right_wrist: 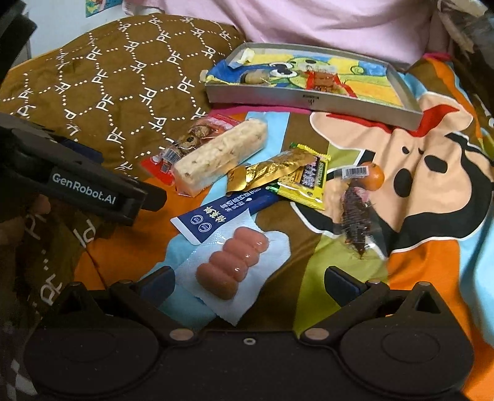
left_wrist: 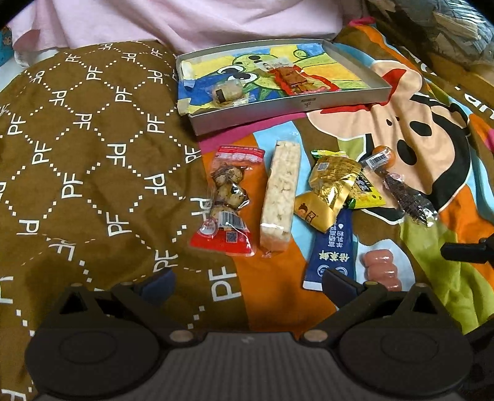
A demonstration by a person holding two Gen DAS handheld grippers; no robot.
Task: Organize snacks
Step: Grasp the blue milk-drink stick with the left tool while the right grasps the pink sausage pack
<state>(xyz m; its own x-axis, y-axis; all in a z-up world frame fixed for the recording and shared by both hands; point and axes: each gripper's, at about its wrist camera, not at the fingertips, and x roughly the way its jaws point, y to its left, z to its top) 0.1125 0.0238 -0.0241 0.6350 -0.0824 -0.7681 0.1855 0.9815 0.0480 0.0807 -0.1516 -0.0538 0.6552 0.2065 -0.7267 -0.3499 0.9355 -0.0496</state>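
Note:
A grey tray (left_wrist: 287,108) (right_wrist: 311,101) lies at the back on the bedspread and holds a round wrapped snack (left_wrist: 227,92) and a red packet (left_wrist: 293,78). In front lie loose snacks: an egg packet (left_wrist: 227,200), a puffed rice bar (left_wrist: 282,194) (right_wrist: 220,152), a gold packet (left_wrist: 330,191) (right_wrist: 274,169), a blue sachet (left_wrist: 332,250) (right_wrist: 225,209), a sausage pack (left_wrist: 383,268) (right_wrist: 236,265), a dark snack (left_wrist: 404,194) (right_wrist: 355,212) and an orange ball (right_wrist: 372,175). My left gripper (left_wrist: 247,290) is open and empty, short of the snacks. My right gripper (right_wrist: 247,283) is open, its jaws on either side of the sausage pack's near end.
The snacks lie on a soft cartoon-print bedspread (left_wrist: 432,129) with a brown patterned part (left_wrist: 92,160) to the left. A pink quilt (left_wrist: 216,21) rises behind the tray. The left gripper's body (right_wrist: 92,191) shows at the left of the right wrist view.

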